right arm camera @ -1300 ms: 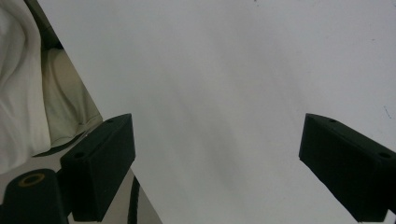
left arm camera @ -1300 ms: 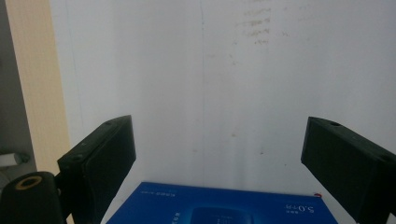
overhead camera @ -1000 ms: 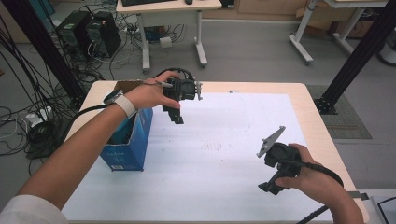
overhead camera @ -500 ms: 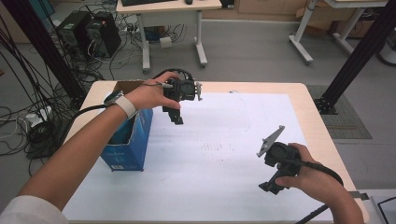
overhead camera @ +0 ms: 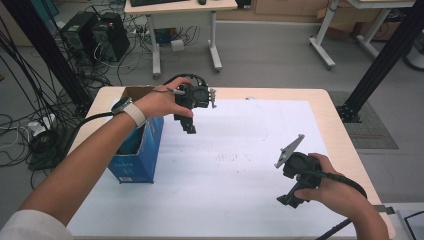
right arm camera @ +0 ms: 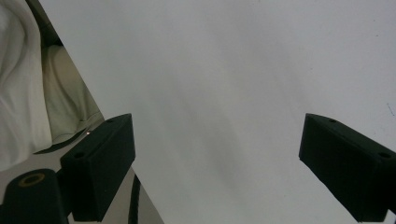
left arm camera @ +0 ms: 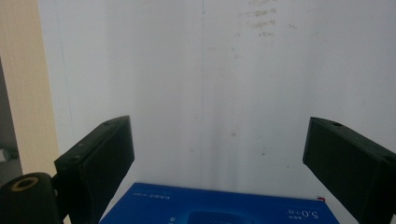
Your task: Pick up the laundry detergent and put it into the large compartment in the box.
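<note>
My left gripper (overhead camera: 188,126) hangs above the white sheet, just right of an open blue cardboard box (overhead camera: 135,155), held by a hand with a pale wristband. In the left gripper view its jaws (left arm camera: 219,130) stand wide apart with nothing between them, and the blue box (left arm camera: 219,207) shows at the bottom edge. My right gripper (overhead camera: 289,199) is held low over the sheet near the table's front right, a grey plate on top. Its jaws (right arm camera: 219,123) are open over bare white paper, holding nothing.
A large white sheet (overhead camera: 240,165) covers most of the wooden table (overhead camera: 337,130). Faint pencil marks (overhead camera: 227,157) lie mid-sheet. Beyond the table are a desk, computer towers and floor cables (overhead camera: 90,35); black frame posts stand at both sides.
</note>
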A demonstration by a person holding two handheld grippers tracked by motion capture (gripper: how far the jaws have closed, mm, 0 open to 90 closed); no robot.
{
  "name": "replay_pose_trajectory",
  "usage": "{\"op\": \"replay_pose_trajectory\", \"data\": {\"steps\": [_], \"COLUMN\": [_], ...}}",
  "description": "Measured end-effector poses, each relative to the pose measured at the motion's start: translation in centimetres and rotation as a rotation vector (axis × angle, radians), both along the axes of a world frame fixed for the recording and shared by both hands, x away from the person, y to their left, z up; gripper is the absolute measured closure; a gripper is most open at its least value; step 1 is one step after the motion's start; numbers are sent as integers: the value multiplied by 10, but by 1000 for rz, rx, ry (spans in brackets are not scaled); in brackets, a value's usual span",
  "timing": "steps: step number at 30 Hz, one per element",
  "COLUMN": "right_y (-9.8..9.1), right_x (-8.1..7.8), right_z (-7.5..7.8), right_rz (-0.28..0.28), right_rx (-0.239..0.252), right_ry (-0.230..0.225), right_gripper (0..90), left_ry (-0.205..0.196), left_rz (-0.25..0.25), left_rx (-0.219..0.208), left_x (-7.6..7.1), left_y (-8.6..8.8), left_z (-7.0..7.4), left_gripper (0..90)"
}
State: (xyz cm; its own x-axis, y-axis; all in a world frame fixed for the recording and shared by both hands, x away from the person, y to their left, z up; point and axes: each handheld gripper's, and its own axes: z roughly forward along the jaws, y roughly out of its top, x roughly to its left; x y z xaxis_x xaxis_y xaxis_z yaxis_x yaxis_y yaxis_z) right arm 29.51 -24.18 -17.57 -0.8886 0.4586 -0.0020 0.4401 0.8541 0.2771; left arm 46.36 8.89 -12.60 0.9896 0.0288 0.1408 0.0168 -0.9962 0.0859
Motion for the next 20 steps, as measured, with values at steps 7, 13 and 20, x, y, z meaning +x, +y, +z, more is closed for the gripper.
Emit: {"op": "replay_pose_trajectory", "data": {"steps": [7, 13, 20], "right_y": [0, 0, 0], "right_x": [0, 0, 0], "right_z": [0, 0, -1], "right_rz": [0, -1, 1], "right_rx": [2, 4, 4], "right_ry": [-2, -3, -3], "right_gripper": [104, 104, 104], "left_ry": [-1, -2, -8], "left_rz": [3, 7, 8], "left_rx": [4, -5, -11], "left_x": [0, -2, -4], "left_y": [0, 3, 7], "left_z": [0, 1, 8], "left_gripper": [91, 91, 85]}}
